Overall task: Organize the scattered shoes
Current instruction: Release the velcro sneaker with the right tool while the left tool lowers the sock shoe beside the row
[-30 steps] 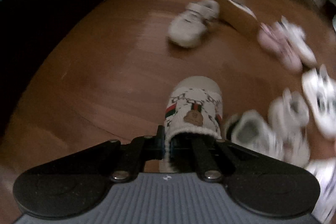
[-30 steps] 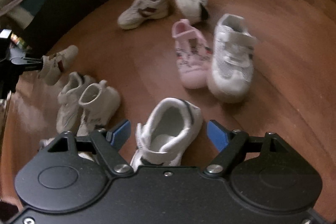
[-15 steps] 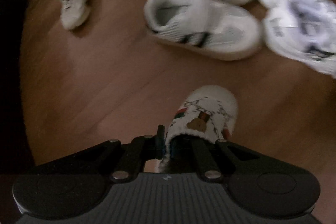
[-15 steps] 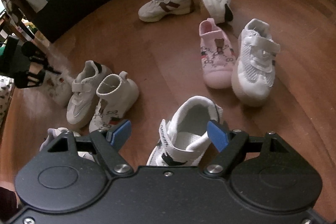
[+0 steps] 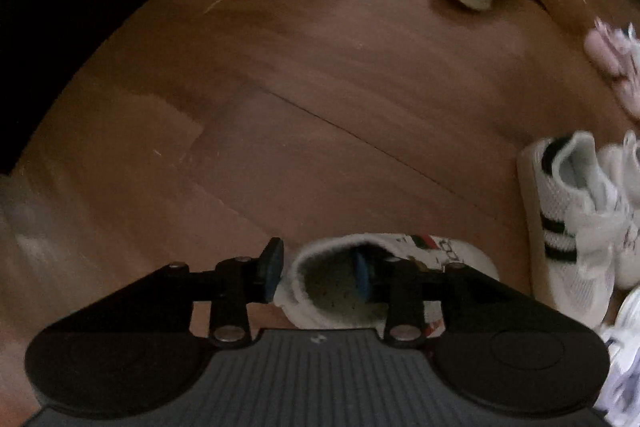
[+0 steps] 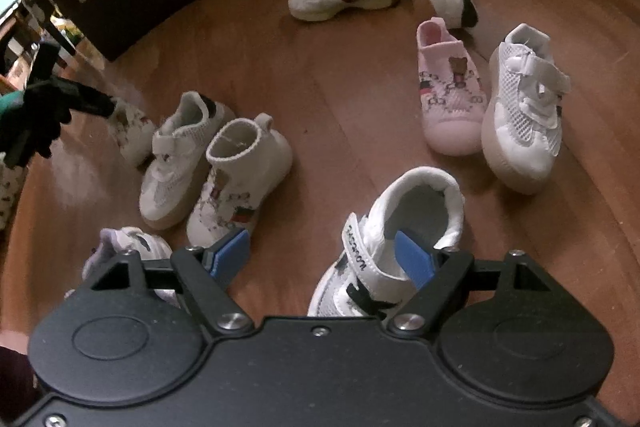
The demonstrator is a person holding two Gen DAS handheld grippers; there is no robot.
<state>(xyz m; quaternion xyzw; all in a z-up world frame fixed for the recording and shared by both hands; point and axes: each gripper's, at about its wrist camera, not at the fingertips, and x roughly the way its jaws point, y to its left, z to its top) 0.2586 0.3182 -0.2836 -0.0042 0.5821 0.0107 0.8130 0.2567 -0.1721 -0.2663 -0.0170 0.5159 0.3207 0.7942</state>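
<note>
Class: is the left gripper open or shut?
Open: the left gripper has its pads apart, one inside the white sock shoe, one outside.

Both wrist views look steeply down at the brown wooden floor [image 5: 320, 115] from close above; both show the white black-striped mesh sneaker [image 5: 568, 227] [image 6: 180, 163].

Left gripper [image 5: 314, 273]: jaws parted, one blue pad outside a shoe's collar, the other inside it. Right gripper [image 6: 322, 257]: jaws spread wide, held low, angled downward, blue pads [image 6: 230, 253] gripping nothing.
</note>
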